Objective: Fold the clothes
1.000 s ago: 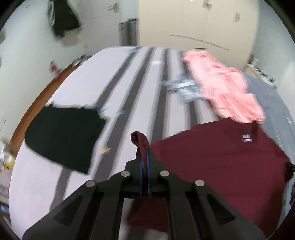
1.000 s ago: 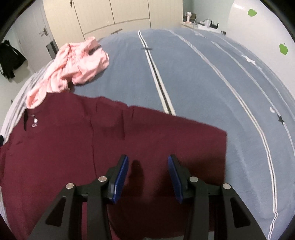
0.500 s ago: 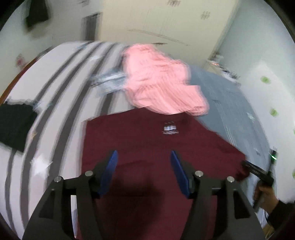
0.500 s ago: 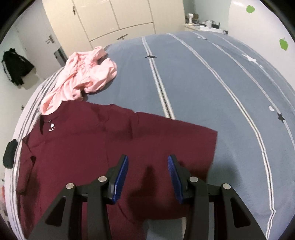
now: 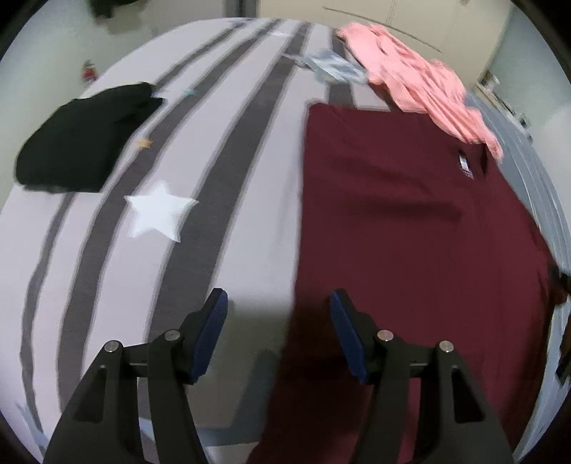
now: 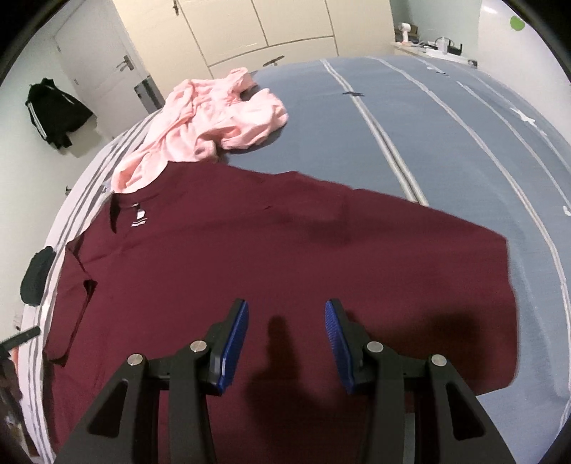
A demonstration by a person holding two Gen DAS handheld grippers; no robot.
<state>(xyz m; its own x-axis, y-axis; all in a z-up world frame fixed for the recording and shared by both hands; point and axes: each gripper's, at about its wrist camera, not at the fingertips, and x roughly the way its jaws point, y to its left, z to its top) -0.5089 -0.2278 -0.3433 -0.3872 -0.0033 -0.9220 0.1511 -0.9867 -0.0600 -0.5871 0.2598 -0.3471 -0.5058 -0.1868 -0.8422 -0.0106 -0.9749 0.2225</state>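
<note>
Now both the left gripper (image 5: 278, 321) and right gripper (image 6: 285, 332) hang with jaws apart and empty over the maroon shirt's (image 6: 285, 250) near edge.

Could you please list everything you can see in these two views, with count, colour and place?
maroon T-shirt: one, dark red, spread flat on the bed, under both tongs.
pink garment: one, pale pink, crumpled beyond the T-shirt's collar.
black garment: one, black, folded on the striped side of the bed.
bedcover: one, grey-and-white stripes with stars on one half, blue-grey with thin white lines on the other.
plastic packet: one, clear, beside the pink garment; blurred.
black jacket: one, hanging on the wall by the door.
wardrobe: one, cream, behind the bed.
left tongs: black, blue pads, open, empty, over the T-shirt's edge.
right tongs: same, open, empty, over the T-shirt.
</note>
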